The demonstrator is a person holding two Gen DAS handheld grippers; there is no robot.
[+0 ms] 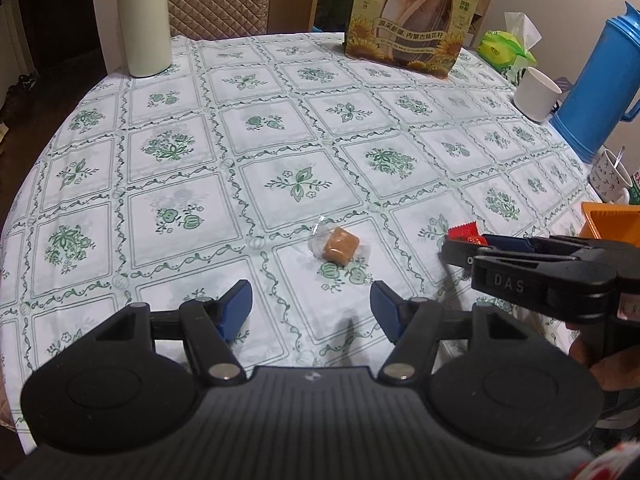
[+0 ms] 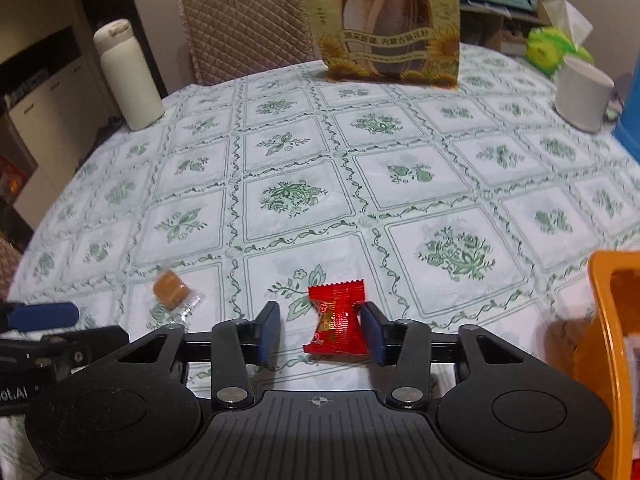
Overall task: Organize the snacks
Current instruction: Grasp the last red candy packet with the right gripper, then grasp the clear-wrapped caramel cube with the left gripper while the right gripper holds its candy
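Near end first: our right gripper (image 2: 320, 328) has jaws wide, bracketing the red candy (image 2: 338, 318); wrapper looks to touch the right pad, clear gap on the left side; not clamped yet; whether the candy sits on the tablecloth (image 2: 280, 160) or is slightly lifted, we cannot tell; our left gripper (image 1: 311, 304) also has jaws wide, holding nothing, with the brown candy (image 1: 340, 249) in its clear wrapper lying just ahead of the tips, roughly centred.

Step in hand, as we judge it: grasping 2 loose candies, 1 per side; next move calls for closing right on the red wrapper at its pinched waist; left needs a short advance, then close around the brown cube; likely drop target is the orange bin (image 2: 600, 320) at the right edge, near the right gripper.

Room: the 2 grippers are close together, so lifting the right one toward the bin first avoids a clash; mid-table is open cloth; farther back stand the sunflower seed bag (image 1: 416, 20), cream bottle (image 1: 142, 20), white mug (image 1: 536, 94) and blue thermos (image 1: 600, 88), all well apart from the work zone.
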